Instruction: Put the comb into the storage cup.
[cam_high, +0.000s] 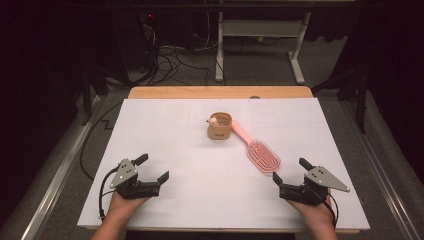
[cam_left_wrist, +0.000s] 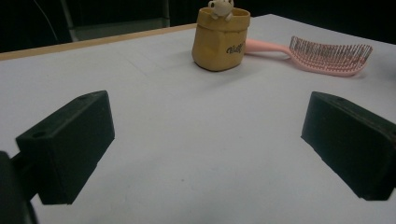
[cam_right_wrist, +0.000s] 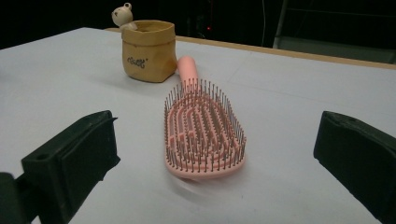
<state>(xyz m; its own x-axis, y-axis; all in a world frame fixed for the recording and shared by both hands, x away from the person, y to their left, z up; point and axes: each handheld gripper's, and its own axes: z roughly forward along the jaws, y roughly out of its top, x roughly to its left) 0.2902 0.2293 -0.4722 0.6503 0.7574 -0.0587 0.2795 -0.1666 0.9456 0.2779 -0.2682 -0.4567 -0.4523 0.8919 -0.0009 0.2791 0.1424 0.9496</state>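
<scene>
**What I count on the table**

I see one pink hairbrush (cam_high: 261, 152), one small tan pouch (cam_high: 220, 127) with one little bear figure (cam_high: 213, 121) on its rim, and one white table (cam_high: 200, 195). I hold two grippers: my left gripper (cam_high: 154, 168) and my right gripper (cam_high: 291, 172).

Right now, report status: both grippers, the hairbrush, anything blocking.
Left gripper open, holding nothing. Right gripper open, just short of pink hairbrush. Brush flat on table, bristles up, handle beside tan pouch. Path clear.

Dark room — white-legged desk (cam_high: 260, 30) behind
</scene>
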